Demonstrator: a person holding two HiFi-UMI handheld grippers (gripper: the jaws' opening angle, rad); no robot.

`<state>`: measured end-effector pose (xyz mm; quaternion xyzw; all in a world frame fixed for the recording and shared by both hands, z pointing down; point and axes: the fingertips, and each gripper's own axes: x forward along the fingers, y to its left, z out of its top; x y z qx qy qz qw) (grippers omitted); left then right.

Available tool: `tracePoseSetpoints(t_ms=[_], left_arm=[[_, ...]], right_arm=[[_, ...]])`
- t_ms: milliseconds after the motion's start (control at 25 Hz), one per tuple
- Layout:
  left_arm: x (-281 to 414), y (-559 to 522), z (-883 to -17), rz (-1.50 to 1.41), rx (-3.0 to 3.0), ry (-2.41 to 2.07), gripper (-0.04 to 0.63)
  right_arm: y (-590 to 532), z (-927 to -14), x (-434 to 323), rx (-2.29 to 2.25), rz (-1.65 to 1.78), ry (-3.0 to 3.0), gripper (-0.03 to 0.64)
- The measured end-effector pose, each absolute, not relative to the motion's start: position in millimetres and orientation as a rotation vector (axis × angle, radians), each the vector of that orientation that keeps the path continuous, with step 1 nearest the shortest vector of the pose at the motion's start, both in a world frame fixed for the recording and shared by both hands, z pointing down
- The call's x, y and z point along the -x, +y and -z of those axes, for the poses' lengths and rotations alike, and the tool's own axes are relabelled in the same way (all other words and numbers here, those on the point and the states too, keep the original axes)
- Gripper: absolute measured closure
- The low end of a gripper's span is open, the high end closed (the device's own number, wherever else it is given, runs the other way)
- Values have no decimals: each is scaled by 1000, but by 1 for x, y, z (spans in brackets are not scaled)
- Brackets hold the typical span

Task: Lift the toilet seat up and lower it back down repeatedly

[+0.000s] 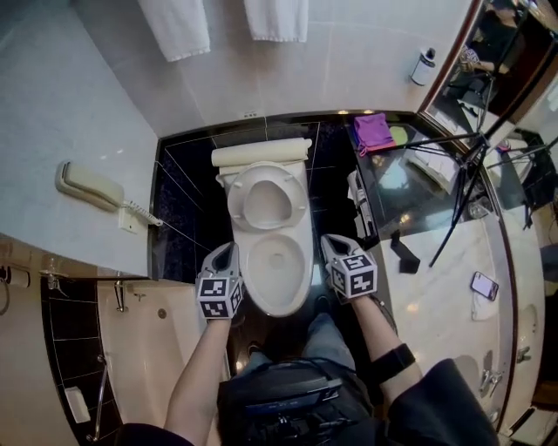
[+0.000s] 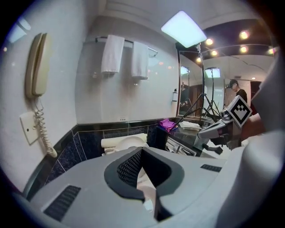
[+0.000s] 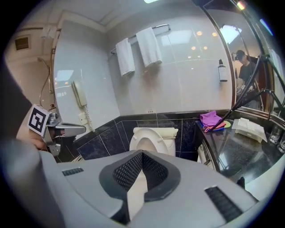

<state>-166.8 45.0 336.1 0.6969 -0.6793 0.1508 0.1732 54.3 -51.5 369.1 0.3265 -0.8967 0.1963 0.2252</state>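
Observation:
The cream toilet seat point(image 1: 266, 202) stands raised, leaning back against the tank point(image 1: 261, 153), and the open bowl point(image 1: 277, 270) lies below it. My left gripper point(image 1: 228, 254) hovers at the bowl's left side, my right gripper point(image 1: 331, 248) at its right side, and neither touches the seat. Both point toward the back wall with nothing between their jaws. In the left gripper view the jaws point(image 2: 141, 151) meet at the tip, with the seat point(image 2: 129, 143) beyond them. In the right gripper view the jaws point(image 3: 142, 153) are also shut, and the raised seat point(image 3: 147, 140) is straight ahead.
A wall phone point(image 1: 87, 185) hangs on the left, above a bathtub point(image 1: 148, 348). Two white towels point(image 1: 179, 26) hang on the back wall. The dark counter point(image 1: 418, 196) at the right carries a purple cloth point(image 1: 373, 131), a tripod point(image 1: 471, 174) and a mobile phone point(image 1: 485, 284).

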Motion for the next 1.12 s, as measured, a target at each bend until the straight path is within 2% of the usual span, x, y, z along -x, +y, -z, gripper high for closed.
tracePoseSetpoints(t_ms=[480,1120], left_arm=[[181,132,-304,-369,-1995,-1950,597],[192,153,-294,-357,-1964,-2008,597]], right_arm=[[5,-336,-98,-1058,-474,-2471,603],[17,-332,-104,-1018,-446,-2466,603]])
